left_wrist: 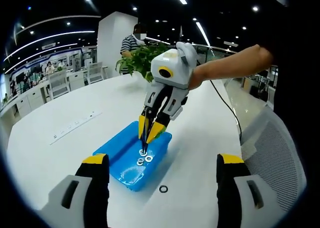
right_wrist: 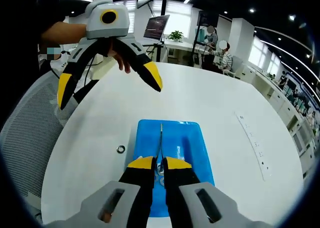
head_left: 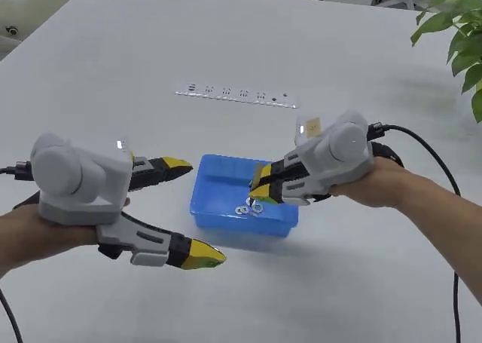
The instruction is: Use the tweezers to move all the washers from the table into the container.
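We show a blue container (head_left: 218,185) with silvery washers (left_wrist: 144,159), a dark washer (left_wrist: 163,189), the white table (head_left: 226,41), a green plant (head_left: 459,26), and the left gripper (head_left: 205,211) and right gripper (right_wrist: 159,162), both pale grey with black, yellow-tipped jaws.

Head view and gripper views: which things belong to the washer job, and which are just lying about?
Job: tweezers in the right gripper; blue container; washers inside it; one loose washer on the table.
Lying about: power strip; plant.
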{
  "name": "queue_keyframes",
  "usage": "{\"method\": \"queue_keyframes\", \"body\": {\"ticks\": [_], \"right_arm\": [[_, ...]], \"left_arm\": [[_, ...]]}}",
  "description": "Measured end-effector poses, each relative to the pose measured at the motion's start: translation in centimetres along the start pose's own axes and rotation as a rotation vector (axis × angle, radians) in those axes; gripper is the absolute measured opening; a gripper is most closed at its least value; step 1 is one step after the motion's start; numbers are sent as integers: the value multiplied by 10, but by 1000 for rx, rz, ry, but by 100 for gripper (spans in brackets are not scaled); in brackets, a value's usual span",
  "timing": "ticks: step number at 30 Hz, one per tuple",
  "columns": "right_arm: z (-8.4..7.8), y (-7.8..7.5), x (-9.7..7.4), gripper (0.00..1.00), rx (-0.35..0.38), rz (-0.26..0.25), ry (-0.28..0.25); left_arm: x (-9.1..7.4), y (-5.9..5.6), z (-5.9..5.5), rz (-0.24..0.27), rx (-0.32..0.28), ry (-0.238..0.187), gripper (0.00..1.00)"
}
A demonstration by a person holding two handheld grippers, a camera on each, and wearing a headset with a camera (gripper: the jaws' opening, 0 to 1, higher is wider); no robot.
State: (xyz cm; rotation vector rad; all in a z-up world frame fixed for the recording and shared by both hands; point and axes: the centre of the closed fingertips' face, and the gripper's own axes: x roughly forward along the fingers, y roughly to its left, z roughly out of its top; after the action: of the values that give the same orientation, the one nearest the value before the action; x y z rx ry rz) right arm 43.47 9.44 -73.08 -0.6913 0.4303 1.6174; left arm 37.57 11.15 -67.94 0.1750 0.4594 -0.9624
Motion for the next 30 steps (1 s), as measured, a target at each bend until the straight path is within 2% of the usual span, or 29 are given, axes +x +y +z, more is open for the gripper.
{"method": "queue_keyframes", "body": {"ticks": [8,15,22,30], "right_arm": [[-12,-5,8,7,10,-5,7],[-17,-5,11,8,9,2,16],[-18,-4,11,8,3,5,17],[-17,-3,11,8,-7,8,22]], "left_arm": [[8,7,3,-20,16,7,89],[17,13,9,-46,40,15,78],[29,21,18,-71,75,21,56],[44,20,22,-109,107,34,36]]}}
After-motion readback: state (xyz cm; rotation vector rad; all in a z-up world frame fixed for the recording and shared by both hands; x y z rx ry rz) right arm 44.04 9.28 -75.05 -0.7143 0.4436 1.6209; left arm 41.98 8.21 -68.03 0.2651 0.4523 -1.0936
